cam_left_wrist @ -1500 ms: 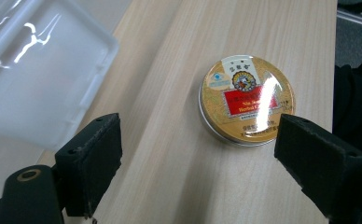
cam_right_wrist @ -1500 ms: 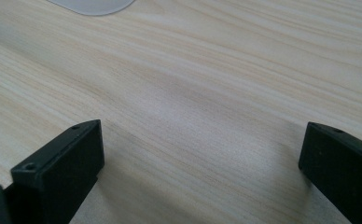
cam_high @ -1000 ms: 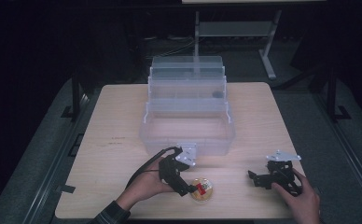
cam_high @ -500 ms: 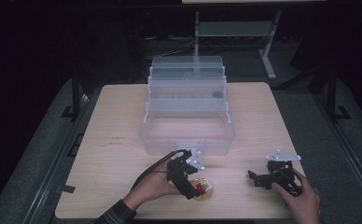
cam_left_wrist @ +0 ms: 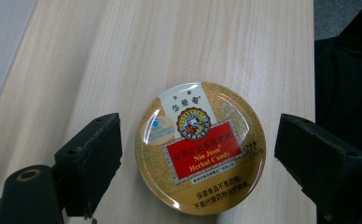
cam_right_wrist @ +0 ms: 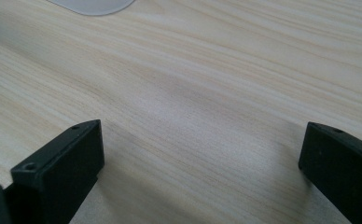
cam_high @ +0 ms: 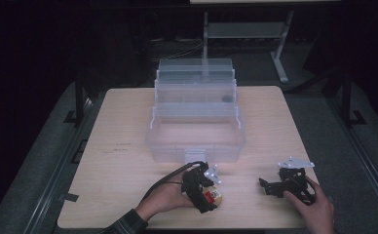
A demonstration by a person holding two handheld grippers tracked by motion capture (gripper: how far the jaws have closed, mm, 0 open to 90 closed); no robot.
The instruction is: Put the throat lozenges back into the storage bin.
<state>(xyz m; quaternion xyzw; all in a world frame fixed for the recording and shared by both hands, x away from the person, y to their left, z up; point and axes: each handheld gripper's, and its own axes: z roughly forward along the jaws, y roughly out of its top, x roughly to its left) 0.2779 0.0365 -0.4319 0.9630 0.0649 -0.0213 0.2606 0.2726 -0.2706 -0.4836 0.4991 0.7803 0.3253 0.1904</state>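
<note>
A light wooden desk [cam_high: 123, 146] carries a clear plastic storage box [cam_high: 195, 117] with stepped tiers, standing at the centre and reaching toward 12 o'clock. A small dark item [cam_high: 226, 99] lies in one of the upper tiers; what it is cannot be told.

At 6 o'clock, close to the near edge, a round gold candy tin [cam_left_wrist: 200, 147] lies flat on the desk, its lid up, with a red label reading "Nin Jiom Herbal Candy". The left hand-held gripper [cam_high: 204, 187], held in the person's left hand [cam_high: 163, 200], hangs over it. In the left gripper view its jaws stand wide, one on either side of the tin, with bare wood showing between each jaw and the tin's rim: no contact.

The right hand-held gripper [cam_high: 270, 187] sits at about 4 o'clock, held in the right hand [cam_high: 313, 209], well apart from the tin. The right gripper view shows its jaws spread wide over bare wood, holding nothing.
</note>
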